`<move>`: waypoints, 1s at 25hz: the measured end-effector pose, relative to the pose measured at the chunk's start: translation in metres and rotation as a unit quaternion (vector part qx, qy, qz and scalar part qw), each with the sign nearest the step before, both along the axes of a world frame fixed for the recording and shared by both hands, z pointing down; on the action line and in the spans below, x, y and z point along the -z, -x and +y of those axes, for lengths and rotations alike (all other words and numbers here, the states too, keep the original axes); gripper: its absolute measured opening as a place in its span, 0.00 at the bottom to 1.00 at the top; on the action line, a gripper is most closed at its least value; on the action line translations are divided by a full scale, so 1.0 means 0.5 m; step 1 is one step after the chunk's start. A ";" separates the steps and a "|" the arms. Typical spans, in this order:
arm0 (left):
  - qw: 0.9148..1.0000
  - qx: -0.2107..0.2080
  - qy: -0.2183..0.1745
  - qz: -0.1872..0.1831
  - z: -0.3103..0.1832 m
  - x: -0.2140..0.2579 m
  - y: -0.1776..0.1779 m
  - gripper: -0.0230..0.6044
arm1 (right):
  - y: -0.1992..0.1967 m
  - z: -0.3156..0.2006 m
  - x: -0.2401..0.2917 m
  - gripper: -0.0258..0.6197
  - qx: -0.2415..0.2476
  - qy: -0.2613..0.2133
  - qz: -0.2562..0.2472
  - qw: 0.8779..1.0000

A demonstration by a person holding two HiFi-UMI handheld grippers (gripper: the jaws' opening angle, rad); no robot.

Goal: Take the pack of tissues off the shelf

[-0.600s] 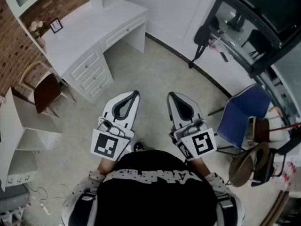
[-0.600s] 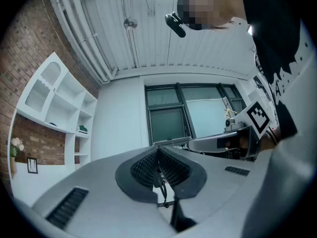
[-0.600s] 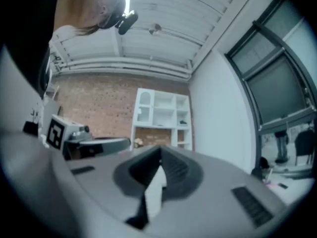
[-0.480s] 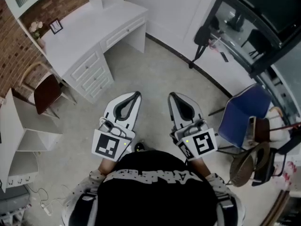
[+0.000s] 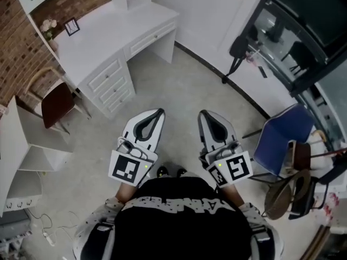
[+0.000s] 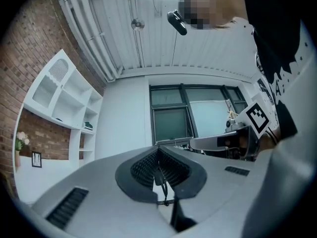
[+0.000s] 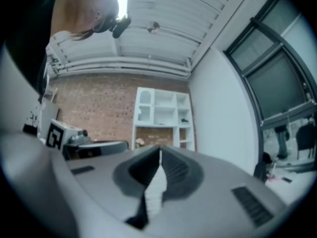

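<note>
**Standing well short of the shelf, tongs empty**

Both tools are held out in front of the person's waist over bare floor (image 5: 179, 80). The left tongs (image 5: 156, 112) are pressed together with nothing between them, as the left gripper view shows plainly. The right tongs (image 5: 204, 114) are likewise closed tight and empty. The two tools sit side by side, near each other but apart.

The shelf (image 7: 163, 114) is the white unit rising from the back of the white surface (image 5: 103, 39) against the brick wall, well apart from both tools. In one of its right-hand compartments lies a small dark item (image 7: 184, 121). It is too small to tell whether this is the pack, though it is the likeliest candidate in view.

By my reading, no part of the task is done. The pack has not been approached, reached for or gripped. What is left is everything: closing the gap to the shelf, opening one pair of tongs, taking hold of the pack and lifting it clear of its compartment.
</note>
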State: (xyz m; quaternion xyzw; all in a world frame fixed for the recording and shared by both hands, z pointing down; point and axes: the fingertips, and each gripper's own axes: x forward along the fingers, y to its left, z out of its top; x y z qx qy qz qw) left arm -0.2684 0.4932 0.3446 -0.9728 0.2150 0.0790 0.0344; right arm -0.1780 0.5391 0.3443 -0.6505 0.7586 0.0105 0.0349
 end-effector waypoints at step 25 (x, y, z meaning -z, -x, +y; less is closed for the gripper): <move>0.994 0.110 -0.002 -0.025 -0.207 -0.022 -0.075 0.09 | -0.103 -0.270 -0.016 0.09 0.109 -0.018 -0.026 0.993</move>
